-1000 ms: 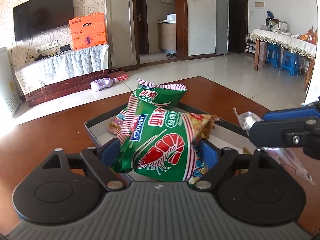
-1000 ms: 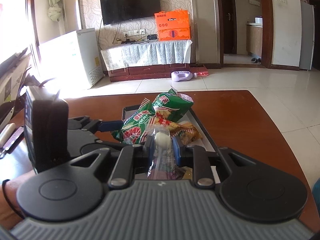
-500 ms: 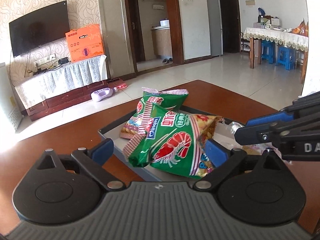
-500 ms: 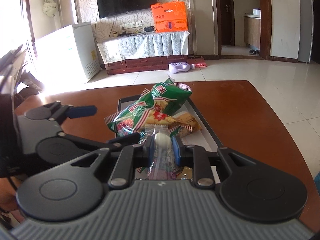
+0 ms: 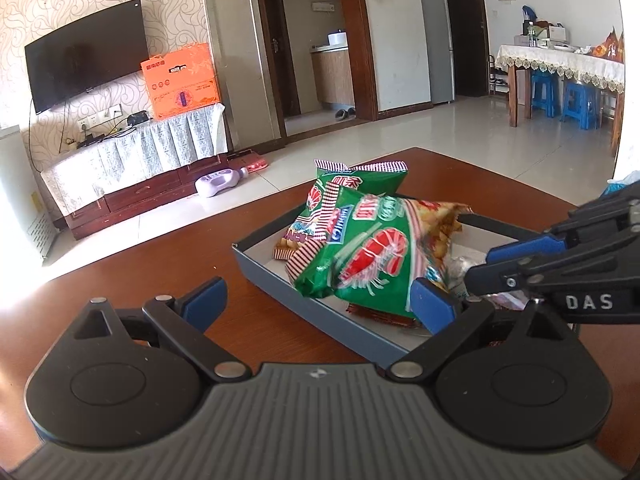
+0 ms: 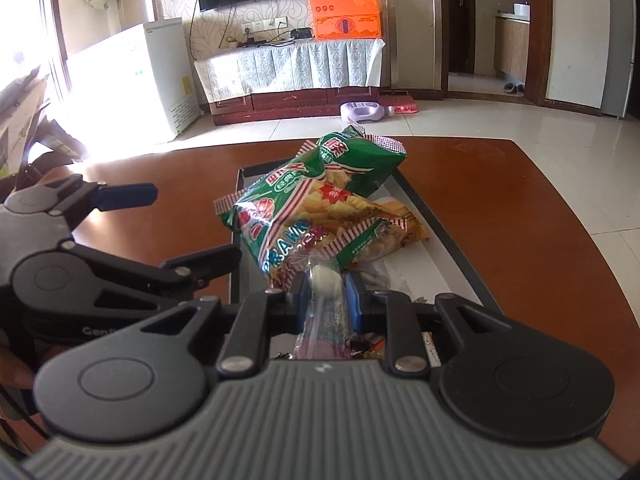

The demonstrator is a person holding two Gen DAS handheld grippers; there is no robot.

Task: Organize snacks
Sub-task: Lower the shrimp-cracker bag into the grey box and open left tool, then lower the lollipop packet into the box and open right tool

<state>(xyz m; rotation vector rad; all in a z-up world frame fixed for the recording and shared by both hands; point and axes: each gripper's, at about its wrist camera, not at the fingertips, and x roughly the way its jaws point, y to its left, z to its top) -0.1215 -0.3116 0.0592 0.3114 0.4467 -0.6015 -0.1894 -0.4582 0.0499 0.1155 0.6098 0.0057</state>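
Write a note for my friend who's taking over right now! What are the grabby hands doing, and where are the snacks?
Left gripper: fingers wide open, empty, at the near edge of the grey tray.
Right gripper: fingers shut on a clear wrapped snack, held low over the tray's near end.
Done: two green prawn cracker bags lie piled in the tray on the wooden table, with smaller packets underneath.
Left: set the clear snack into the tray and let go.

Tray [image 5: 280,276]: grey, shallow, white floor, on brown table; green prawn-cracker bag [image 5: 360,256]: red prawn print, striped ends, tilted atop the pile in the tray; second green bag [image 5: 360,178] behind it; yellow bag [image 6: 384,220] beneath; clear wrapper [image 6: 324,304], white piece inside, over the tray's near end.
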